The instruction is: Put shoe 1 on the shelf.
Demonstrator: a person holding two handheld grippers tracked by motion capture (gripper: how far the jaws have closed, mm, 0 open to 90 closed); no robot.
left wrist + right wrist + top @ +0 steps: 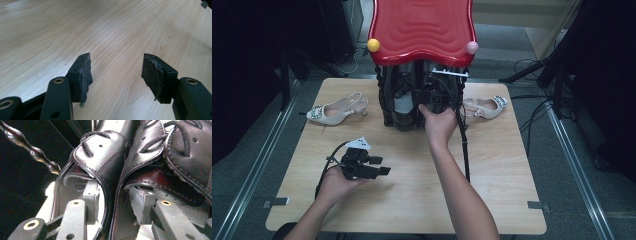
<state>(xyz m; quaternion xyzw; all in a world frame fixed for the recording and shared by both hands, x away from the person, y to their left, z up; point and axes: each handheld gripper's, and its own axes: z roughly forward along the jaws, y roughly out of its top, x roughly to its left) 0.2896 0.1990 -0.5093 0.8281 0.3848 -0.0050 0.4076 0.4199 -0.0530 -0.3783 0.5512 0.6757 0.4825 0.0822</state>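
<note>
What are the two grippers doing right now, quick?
Left gripper: open, holding nothing, over the table.
Right gripper: open, one jaw inside each of two black shoes, not squeezing.

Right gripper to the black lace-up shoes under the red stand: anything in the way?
Nothing visible. The right gripper is already at the black lace-up shoes: one jaw sits inside each shoe's opening, straddling their adjoining sides, pads not visibly pressing. The stand's dark twisted post stays off to one side.

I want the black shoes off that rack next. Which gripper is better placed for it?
Right. The right gripper already straddles the black shoes' touching sides, one jaw inside each. The left gripper hovers open over bare table, well short of the rack.
</note>
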